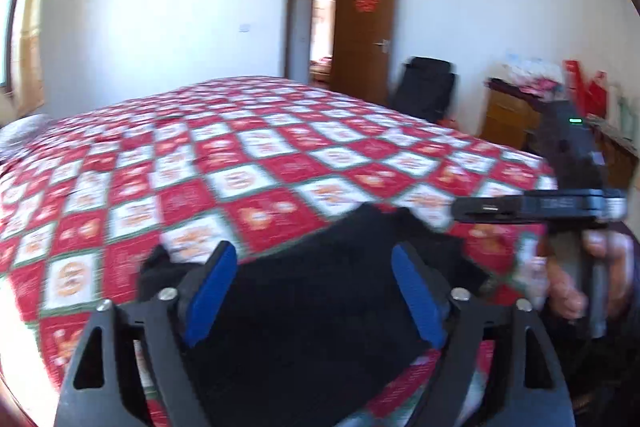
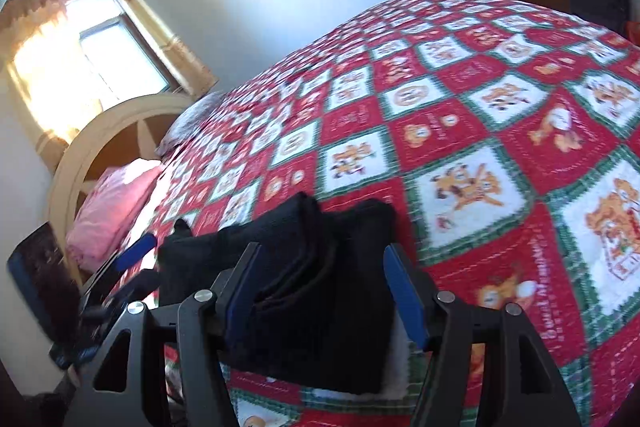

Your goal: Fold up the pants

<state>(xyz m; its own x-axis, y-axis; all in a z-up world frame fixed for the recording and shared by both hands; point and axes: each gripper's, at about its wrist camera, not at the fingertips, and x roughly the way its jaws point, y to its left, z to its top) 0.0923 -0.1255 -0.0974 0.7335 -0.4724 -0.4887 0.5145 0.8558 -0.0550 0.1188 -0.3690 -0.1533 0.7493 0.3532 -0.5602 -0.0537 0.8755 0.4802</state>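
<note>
- Black pants (image 2: 320, 291), soft and thick, lie in a stacked bundle on the bed (image 2: 500, 163) near its front edge.
- Left gripper (image 1: 316, 291) and right gripper (image 2: 324, 291): jaws wide open over the pants, gripping nothing.
- Risk: the layered folds may slide apart on the quilted cover if nudged.

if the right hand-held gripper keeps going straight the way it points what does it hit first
Most likely the black pants: the bundle lies on the quilt right between the open fingers of the right hand-held gripper. Depth is unclear; they may already touch.
</note>
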